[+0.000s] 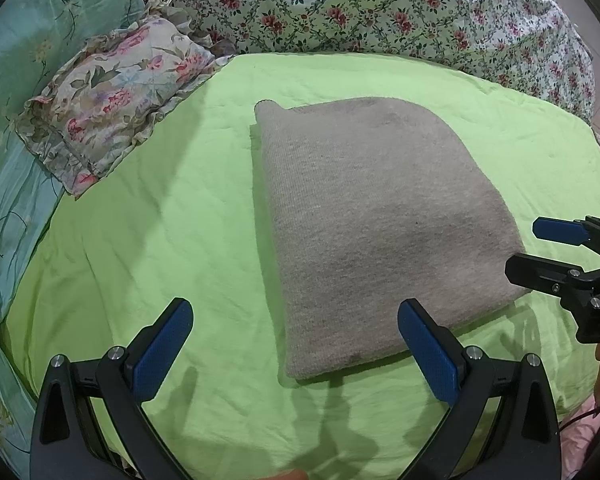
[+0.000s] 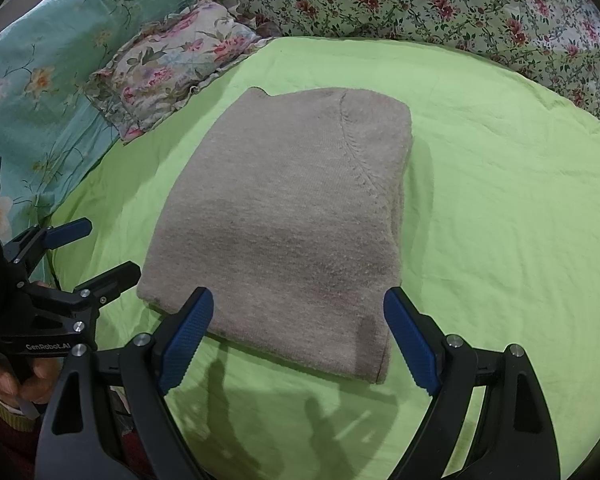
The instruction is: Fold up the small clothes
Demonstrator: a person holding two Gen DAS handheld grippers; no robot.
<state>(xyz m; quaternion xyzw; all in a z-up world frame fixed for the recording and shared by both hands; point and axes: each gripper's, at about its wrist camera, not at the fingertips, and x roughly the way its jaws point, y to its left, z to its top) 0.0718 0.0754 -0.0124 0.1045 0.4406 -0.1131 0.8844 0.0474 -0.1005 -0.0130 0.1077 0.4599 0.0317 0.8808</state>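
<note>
A grey-beige knit garment [image 1: 380, 216] lies folded into a compact rectangle on the green sheet [image 1: 160, 220]; it also shows in the right wrist view [image 2: 284, 220]. My left gripper [image 1: 296, 312] is open and empty, just above the garment's near left corner, with its right finger [image 1: 428, 352] at the near edge. My right gripper [image 2: 298, 304] is open and empty, with its jaws astride the garment's near edge. The right gripper shows at the right edge of the left wrist view [image 1: 524, 248], and the left gripper shows at the left of the right wrist view [image 2: 108, 248].
A frilled floral pillow [image 1: 112, 96] lies at the back left, beside a teal floral pillow [image 1: 28, 40]. A floral quilt [image 1: 380, 8] is heaped along the back. The green sheet [image 2: 500, 200] spreads around the garment.
</note>
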